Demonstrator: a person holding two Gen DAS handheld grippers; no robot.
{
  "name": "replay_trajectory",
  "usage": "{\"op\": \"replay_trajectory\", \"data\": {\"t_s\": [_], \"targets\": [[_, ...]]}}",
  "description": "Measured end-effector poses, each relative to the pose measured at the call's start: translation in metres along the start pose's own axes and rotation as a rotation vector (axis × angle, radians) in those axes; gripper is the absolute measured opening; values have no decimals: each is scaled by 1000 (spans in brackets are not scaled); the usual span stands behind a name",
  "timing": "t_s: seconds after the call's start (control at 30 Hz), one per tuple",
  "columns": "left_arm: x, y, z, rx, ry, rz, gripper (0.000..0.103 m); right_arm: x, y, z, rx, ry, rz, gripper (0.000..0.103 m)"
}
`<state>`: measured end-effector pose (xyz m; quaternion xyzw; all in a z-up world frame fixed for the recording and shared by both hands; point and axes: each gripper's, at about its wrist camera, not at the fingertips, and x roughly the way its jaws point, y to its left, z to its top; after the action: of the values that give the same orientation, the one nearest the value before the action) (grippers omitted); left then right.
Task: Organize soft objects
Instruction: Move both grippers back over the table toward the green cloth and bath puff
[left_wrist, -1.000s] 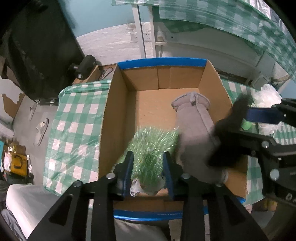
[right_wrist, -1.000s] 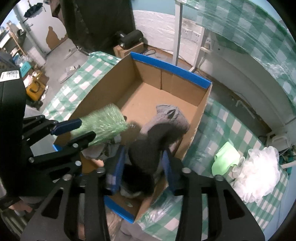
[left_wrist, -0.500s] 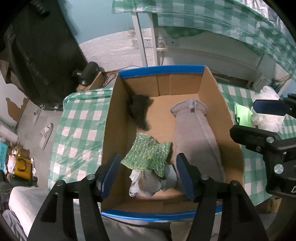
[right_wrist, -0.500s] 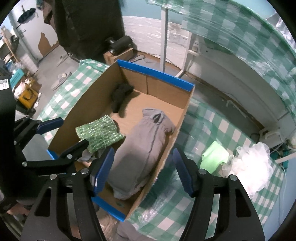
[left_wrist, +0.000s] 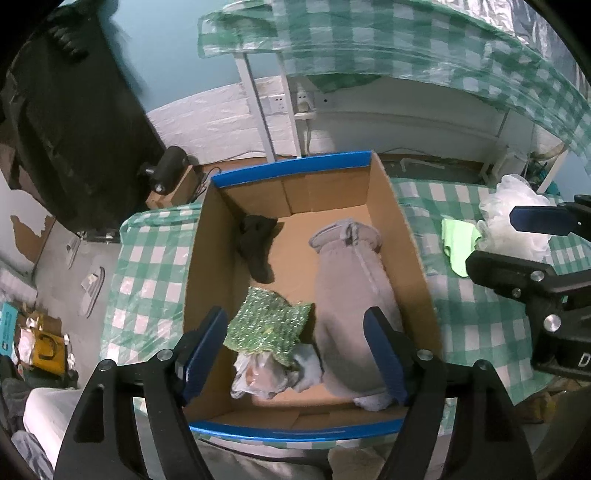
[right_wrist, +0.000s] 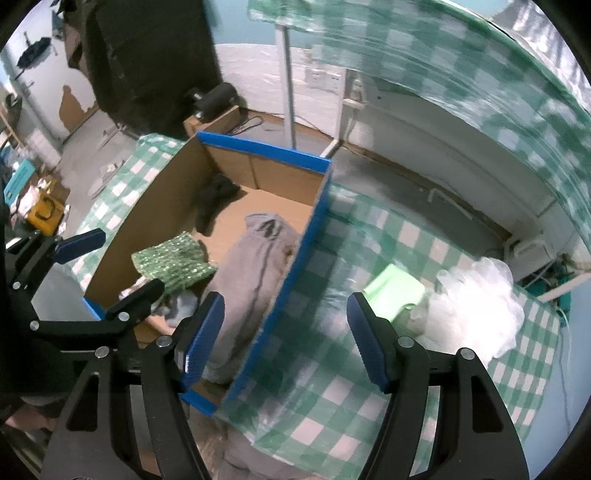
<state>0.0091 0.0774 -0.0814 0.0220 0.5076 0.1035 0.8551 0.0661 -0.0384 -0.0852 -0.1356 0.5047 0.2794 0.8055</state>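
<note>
A cardboard box (left_wrist: 207, 266) with blue-taped rims sits on a green checked table. Inside lie a grey garment (left_wrist: 351, 291), a sparkly green cloth (left_wrist: 267, 326), a black sock (left_wrist: 256, 243) at the far left corner, and pale crumpled cloths (left_wrist: 258, 376). My left gripper (left_wrist: 295, 350) is open and empty above the box's near end. My right gripper (right_wrist: 286, 339) is open and empty, over the box's right wall (right_wrist: 291, 273). A light green cloth (right_wrist: 393, 291) and a white mesh puff (right_wrist: 476, 306) lie on the table to the right.
The checked tablecloth (right_wrist: 369, 236) covers the table right of the box. Beyond stand white table legs (left_wrist: 258, 107), a wall with sockets, and a black cabinet (left_wrist: 74, 122). The floor at left holds slippers and clutter.
Both grippers opened and let go: the green cloth and the black sock now lie in the box. Both grippers rose, and the right one swung right toward the table.
</note>
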Motion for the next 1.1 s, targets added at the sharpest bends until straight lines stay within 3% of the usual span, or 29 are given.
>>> {"op": "replay_trajectory", "data": {"t_s": [0.7,1.1], "targets": [[-23,-81,22,95,-28,-18,81,-37,-103,-50,194,-36,-73,69],[-22,-122,34,135,-23,-21,81,-50,-142,-67,248,-39,-101,69]]}}
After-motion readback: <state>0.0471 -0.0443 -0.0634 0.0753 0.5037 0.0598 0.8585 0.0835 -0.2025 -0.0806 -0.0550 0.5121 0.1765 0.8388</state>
